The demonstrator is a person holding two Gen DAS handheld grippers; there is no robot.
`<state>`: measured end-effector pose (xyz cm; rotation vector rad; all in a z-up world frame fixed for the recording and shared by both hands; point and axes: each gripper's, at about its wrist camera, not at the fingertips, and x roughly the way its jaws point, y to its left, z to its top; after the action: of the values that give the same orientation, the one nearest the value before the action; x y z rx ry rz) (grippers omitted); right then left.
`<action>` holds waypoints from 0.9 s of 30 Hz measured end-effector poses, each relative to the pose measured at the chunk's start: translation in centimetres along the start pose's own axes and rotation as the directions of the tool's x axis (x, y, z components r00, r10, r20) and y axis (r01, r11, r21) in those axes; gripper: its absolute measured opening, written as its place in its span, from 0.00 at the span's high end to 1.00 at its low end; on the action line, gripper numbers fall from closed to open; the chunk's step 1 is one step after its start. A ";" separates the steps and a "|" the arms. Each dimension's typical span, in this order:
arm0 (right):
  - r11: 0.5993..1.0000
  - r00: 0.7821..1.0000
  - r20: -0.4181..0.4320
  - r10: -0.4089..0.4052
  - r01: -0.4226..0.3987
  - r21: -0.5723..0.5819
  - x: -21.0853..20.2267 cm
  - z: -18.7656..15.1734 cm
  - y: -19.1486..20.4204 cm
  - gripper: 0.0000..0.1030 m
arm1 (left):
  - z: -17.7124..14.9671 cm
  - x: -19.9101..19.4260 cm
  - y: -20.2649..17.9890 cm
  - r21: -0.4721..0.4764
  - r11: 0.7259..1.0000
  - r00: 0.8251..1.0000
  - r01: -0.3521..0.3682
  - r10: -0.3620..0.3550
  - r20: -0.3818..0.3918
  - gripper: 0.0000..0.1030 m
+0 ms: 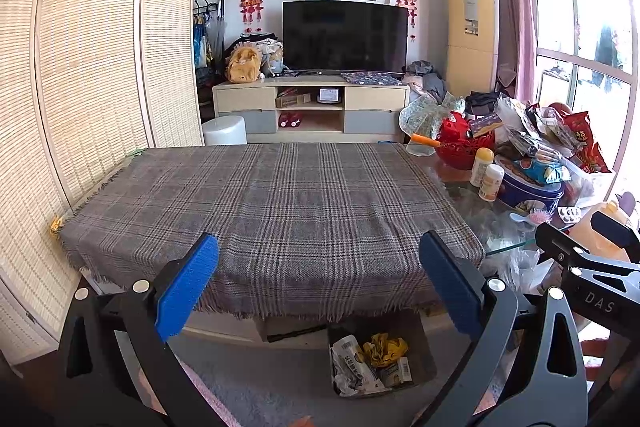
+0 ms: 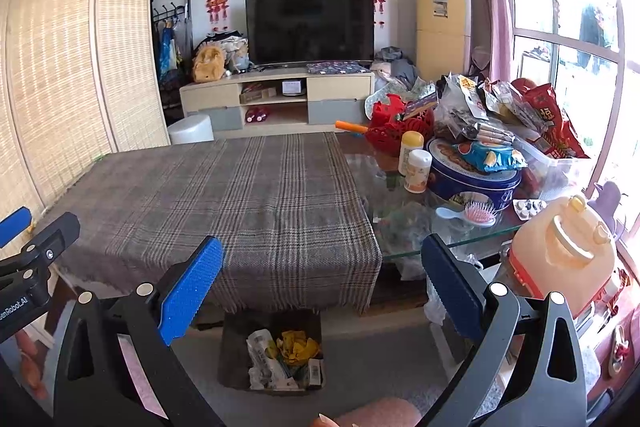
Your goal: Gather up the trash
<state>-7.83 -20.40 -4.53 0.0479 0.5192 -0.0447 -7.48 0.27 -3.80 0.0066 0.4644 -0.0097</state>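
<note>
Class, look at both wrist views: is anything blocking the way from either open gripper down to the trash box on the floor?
Nothing visible blocks either. The trash box sits on the floor just in front of the plaid-covered table, below the left gripper and right gripper, both open and holding nothing.

Quick tally from my feeds: one bin [image 1: 380, 359] at 6 o'clock with three bits of trash I can make out: a white wrapper [image 1: 352, 363], a yellow crumpled wrapper [image 1: 386, 349], a barcoded carton [image 1: 398, 371]. One plaid cloth [image 1: 272, 211] dead centre. Two bottles [image 1: 486, 173] and one blue tin [image 1: 528, 187] at 3 o'clock.
</note>
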 end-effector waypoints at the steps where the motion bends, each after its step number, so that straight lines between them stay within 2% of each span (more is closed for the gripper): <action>1: 1.000 1.000 0.000 0.001 -0.001 -0.001 0.0 0.0 0.0 0.03 | 0.0 0.0 -0.1 0.001 1.000 1.000 -0.002 0.002 0.002 0.08; 27: 1.000 1.000 0.004 -0.004 0.004 0.000 -0.4 -0.2 0.3 0.03 | 0.0 -0.4 -0.5 -0.001 1.000 1.000 -0.005 0.005 0.000 0.08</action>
<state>-8.24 -20.07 -4.50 0.0471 0.5151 -0.0488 -7.84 -0.24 -3.59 0.0072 0.4640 -0.0048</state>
